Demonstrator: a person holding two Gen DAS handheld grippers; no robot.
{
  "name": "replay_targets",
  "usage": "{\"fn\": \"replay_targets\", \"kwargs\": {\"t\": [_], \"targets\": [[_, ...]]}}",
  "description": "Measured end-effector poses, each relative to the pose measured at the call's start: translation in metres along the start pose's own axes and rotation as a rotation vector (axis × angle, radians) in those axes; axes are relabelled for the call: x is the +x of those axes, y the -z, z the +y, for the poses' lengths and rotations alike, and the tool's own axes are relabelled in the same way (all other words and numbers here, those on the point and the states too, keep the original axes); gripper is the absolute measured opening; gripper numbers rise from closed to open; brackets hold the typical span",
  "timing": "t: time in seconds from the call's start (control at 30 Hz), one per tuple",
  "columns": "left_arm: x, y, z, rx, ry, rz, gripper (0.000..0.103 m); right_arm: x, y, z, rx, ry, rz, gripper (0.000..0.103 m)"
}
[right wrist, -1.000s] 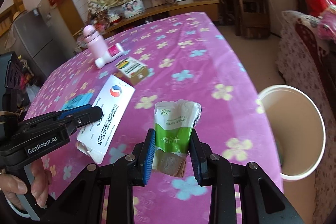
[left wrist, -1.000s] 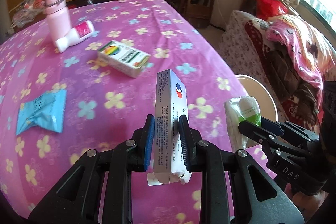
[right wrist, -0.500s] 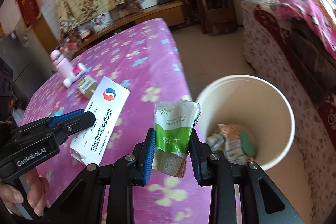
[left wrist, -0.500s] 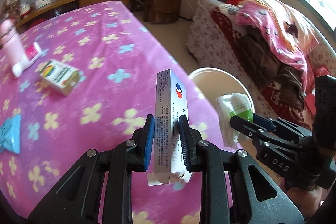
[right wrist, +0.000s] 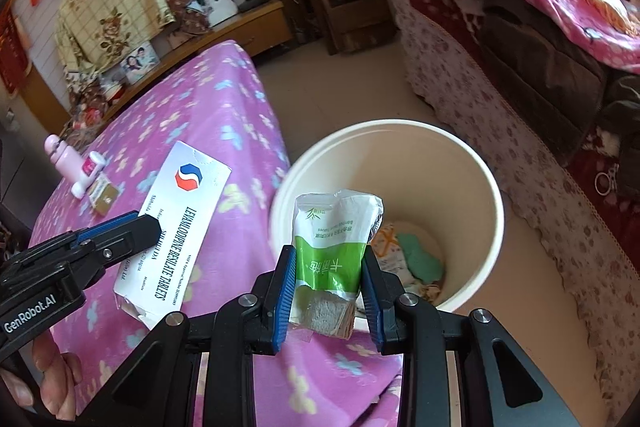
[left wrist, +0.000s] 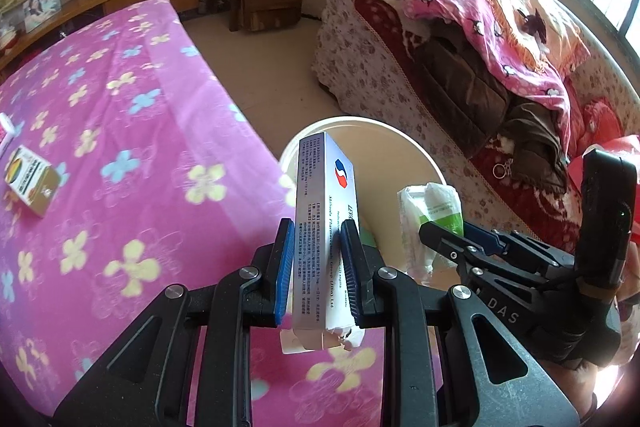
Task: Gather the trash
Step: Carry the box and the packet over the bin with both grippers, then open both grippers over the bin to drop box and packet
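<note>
The left gripper (left wrist: 318, 263) pinches a white tablet box (left wrist: 324, 227) upright by its narrow faces, at the table's edge and, as far as the fisheye lets one judge, only at the near lip of the cream waste bin (right wrist: 494, 195). The right gripper (right wrist: 328, 291) clamps a green-and-white tissue packet (right wrist: 332, 251) near the bin's rim. Bring each well over the opening before releasing, one at a time, so nothing glances off onto the floor.

Pink floral cloth (left wrist: 132, 163), cream bin (right wrist: 472, 163), green/white pkt (right wrist: 332, 251).
</note>
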State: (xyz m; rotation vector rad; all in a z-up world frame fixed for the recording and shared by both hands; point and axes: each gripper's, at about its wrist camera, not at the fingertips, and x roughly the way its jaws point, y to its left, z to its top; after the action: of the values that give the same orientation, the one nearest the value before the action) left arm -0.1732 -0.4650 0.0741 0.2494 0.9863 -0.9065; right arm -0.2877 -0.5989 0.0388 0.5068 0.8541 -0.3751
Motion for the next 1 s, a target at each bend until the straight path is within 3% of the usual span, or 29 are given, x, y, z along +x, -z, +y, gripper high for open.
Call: {"fn": "replay_targets", "kwargs": {"t": [0.6, 0.63, 0.7, 0.73, 1.0], "targets": [[0.031, -0.012, -0.017, 0.006, 0.019, 0.014, 0.021, 0.019, -0.003, -0.028, 0.059, 0.022, 0.018, 0.030], [0.032, -0.012, -0.016, 0.005, 0.019, 0.014, 0.021, 0.020, -0.004, -0.029, 0.064, 0.022, 0.018, 0.032], [0.034, -0.012, -0.015, -0.001, 0.021, 0.011, 0.021, 0.021, -0.005, -0.030, 0.075, 0.031, 0.021, 0.058], [0.035, -0.012, -0.013, -0.005, 0.026, 0.013, 0.022, 0.021, -0.005, -0.031, 0.084, 0.035, 0.017, 0.061], [0.041, -0.006, -0.001, -0.053, 0.046, 0.052, 0.023, 0.020, -0.002, -0.031, 0.094, 0.032, 0.024, 0.061]]}}
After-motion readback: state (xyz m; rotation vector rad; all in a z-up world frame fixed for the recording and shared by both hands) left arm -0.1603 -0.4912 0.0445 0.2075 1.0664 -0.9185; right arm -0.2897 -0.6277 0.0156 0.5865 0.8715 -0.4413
